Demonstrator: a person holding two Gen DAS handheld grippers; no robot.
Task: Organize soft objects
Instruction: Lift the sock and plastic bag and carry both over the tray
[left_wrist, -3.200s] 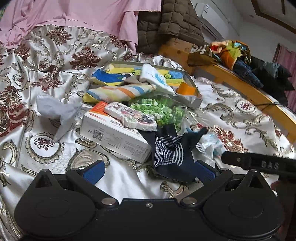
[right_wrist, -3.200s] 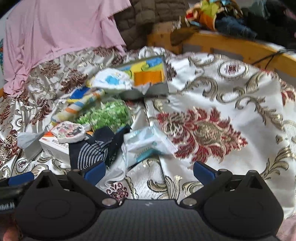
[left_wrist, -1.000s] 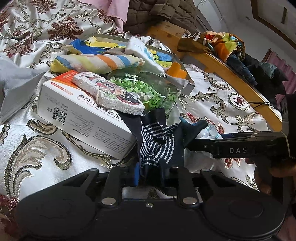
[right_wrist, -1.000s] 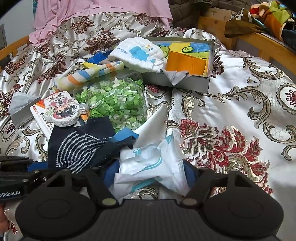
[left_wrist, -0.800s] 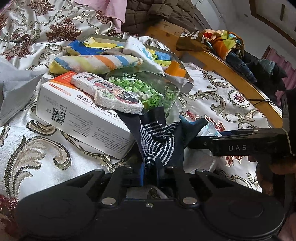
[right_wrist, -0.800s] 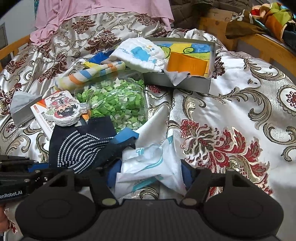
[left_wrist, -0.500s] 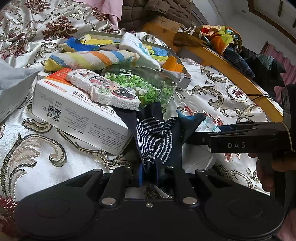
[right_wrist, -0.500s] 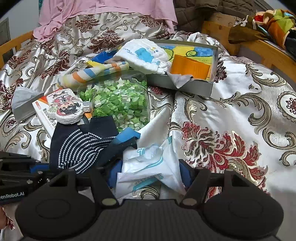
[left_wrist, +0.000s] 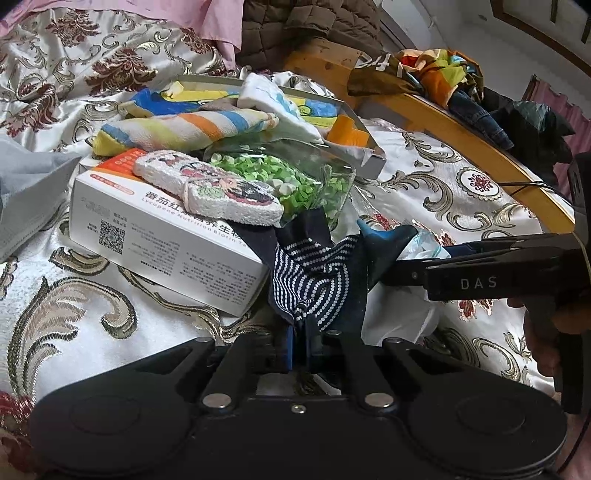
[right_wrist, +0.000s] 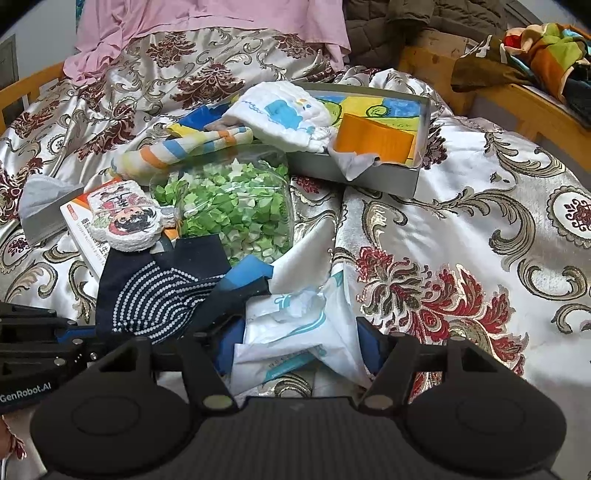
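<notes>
We see a bed covered in a shiny white satin quilt (right_wrist: 480, 229) with gold scrolls and red flowers, and a heap of small things in its middle. Our left gripper (left_wrist: 298, 347) is clenched tight on the near edge of a navy sock (left_wrist: 317, 280) with rows of white dots, the fabric pinched between its blue pads; the sock lies draped against a white cardboard box (left_wrist: 162, 236) printed with a QR code. On that box rests a white fluffy pouch (left_wrist: 218, 192) with a cartoon figure. Just behind sits a clear bag of green and white paper stars (right_wrist: 229, 206). Our right gripper (right_wrist: 301, 350) has its jaws standing wide on either side of a crumpled white plastic packet (right_wrist: 295, 332) with teal print; whether the pads actually press on it we cannot tell. The packet lies right beside the sock, touching its blue-tipped toe. Farther back, a striped towel (left_wrist: 184, 125) in yellow, orange and blue leans on a shallow grey tray (right_wrist: 369, 173), which holds a white cloth with a blue print (right_wrist: 284, 114) and an orange block (right_wrist: 373, 140). A grey face mask (right_wrist: 40, 206) lies at the left edge of the heap.
</notes>
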